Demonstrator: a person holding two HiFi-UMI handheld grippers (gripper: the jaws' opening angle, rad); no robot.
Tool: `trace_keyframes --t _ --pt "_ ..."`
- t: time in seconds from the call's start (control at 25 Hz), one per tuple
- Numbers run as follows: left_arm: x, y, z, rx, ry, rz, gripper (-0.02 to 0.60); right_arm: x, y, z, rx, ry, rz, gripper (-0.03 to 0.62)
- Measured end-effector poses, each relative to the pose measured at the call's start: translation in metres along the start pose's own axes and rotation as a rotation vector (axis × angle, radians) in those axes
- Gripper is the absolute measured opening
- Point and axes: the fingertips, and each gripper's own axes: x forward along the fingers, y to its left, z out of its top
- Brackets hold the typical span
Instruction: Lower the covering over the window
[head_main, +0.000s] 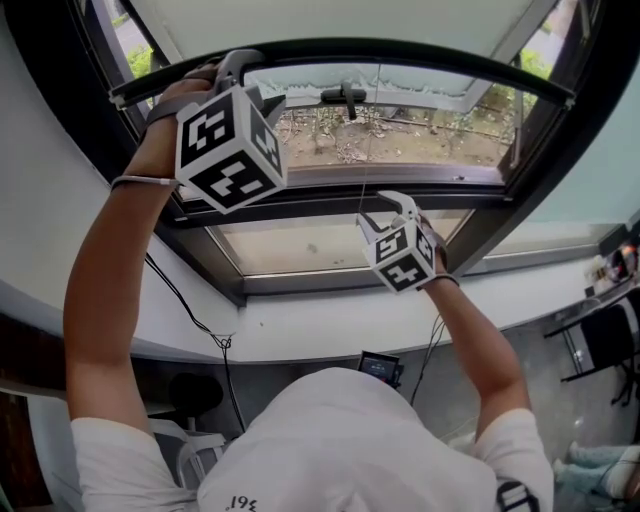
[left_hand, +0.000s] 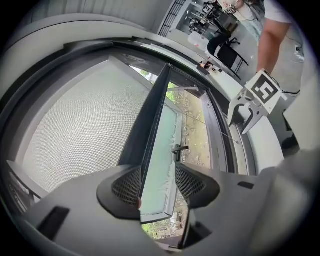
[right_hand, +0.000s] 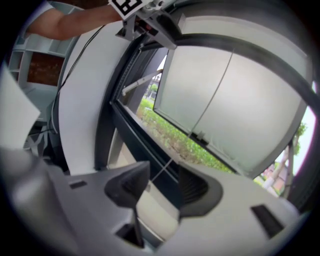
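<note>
1. Two tongs up at the dark window frame (head_main: 330, 200): left tongs (left_hand: 157, 189) at ten o'clock in the head view, right tongs (right_hand: 163, 186) just right of centre, lower down.
2. Between the left pads, standing apart: slim bottom bar (left_hand: 150, 125) of the covering (left_hand: 75, 130), its edge flush against the left pad, a strip of pale glass showing before the right pad, so no clamp on it.
3. Between the right pads, likewise apart: thin pull cord (right_hand: 167, 167), slanting toward one o'clock up to the bar, touched by neither pad.
4. Covering only partly down: across twelve o'clock of the head view, bar well above the frame's middle rail, open run beneath it.
5. Under the bar: sash (head_main: 430, 100) swung outward, dark handle (head_main: 343, 97) on its pale rail, frosted film (head_main: 400, 83) with a ragged edge, then bare ground (head_main: 400, 135) with dry twigs beyond.
6. Textures: covering a fine pale woven mesh, flat and taut; bar smooth, dark, straight-edged; frame matt black with square rails; sill (head_main: 330, 320) smooth white, sweeping across six o'clock.
7. Pads dark with gridded faces, set in smooth grey moulded shells; black-and-white marker cubes on both.
</note>
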Motion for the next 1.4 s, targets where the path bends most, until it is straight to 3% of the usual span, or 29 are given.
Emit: trace_keyframes --t 0.44,0.64,0.92,1.16,1.4 --pt "0.004 -0.024 -0.006 0.0 0.016 -0.042 0.21 -0.052 -0.072 0.053 -0.189 -0.106 -0.173 0.176" --pt "0.004 -0.027 -0.007 -0.001 0.026 -0.058 0.21 -0.082 -0.117 0.089 -0.336 -0.148 -0.345 0.16" --pt "0.005 -0.03 -0.01 -0.004 0.04 -0.069 0.21 -0.108 -0.168 0.125 -0.55 -0.117 -0.554 0.124" --pt "0.004 -0.031 -0.01 -0.006 0.047 -0.072 0.21 -0.102 -0.189 0.137 -0.679 -0.049 -0.618 0.124" --pt "0.007 -0.034 -0.012 -0.022 0.047 -0.082 0.21 -0.09 -0.191 0.134 -0.683 -0.01 -0.609 0.123"
